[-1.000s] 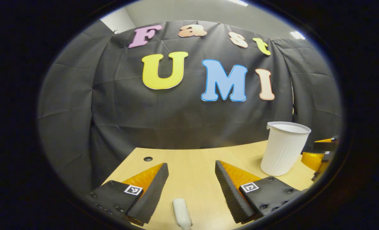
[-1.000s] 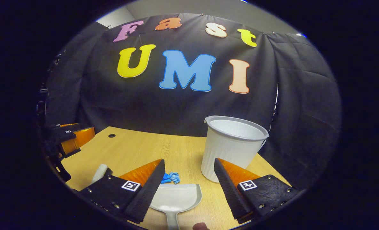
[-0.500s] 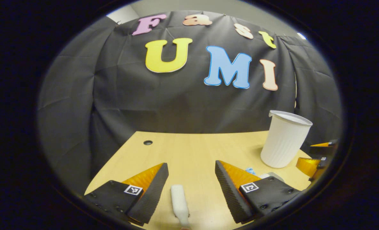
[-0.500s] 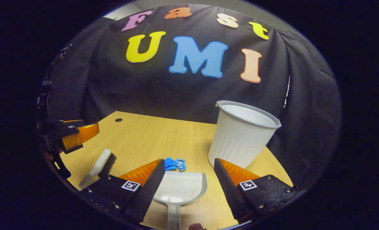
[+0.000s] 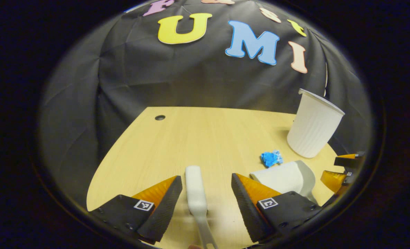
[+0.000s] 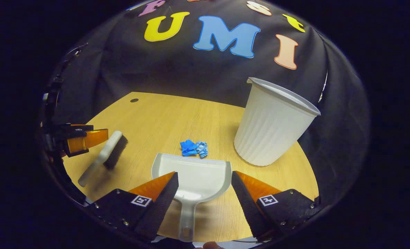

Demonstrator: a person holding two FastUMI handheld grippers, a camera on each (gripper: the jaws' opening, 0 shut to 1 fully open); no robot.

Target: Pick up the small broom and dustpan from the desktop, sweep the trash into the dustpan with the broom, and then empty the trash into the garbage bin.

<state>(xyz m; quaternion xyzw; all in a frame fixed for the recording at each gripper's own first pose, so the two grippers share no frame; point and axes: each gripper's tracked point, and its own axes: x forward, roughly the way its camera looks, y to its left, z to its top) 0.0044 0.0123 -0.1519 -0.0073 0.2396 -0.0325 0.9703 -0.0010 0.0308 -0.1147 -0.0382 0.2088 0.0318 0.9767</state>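
A small white broom (image 5: 195,193) lies on the wooden desk (image 5: 191,138), its handle running back between the fingers of my left gripper (image 5: 206,180), which is open and not touching it. The white dustpan (image 6: 194,176) lies flat with its handle (image 6: 187,218) between the fingers of my open right gripper (image 6: 205,177). A crumpled blue scrap of trash (image 6: 193,148) sits just beyond the pan's front lip. The white ribbed garbage bin (image 6: 274,126) stands upright to the right of it. In the right gripper view the broom (image 6: 104,155) lies at the left, bristles facing right, near the left gripper (image 6: 83,136).
The desk (image 6: 177,117) has a curved near edge and a small round cable hole (image 5: 160,117) at the far left. In the left gripper view the dustpan (image 5: 284,177), trash (image 5: 271,158), bin (image 5: 313,126) and right gripper (image 5: 343,169) sit at the right.
Both views have tipped down toward the desk. More of the broom and dustpan now shows between the fingers. The trash and dustpan have come into the left gripper view. Both grippers stayed open.
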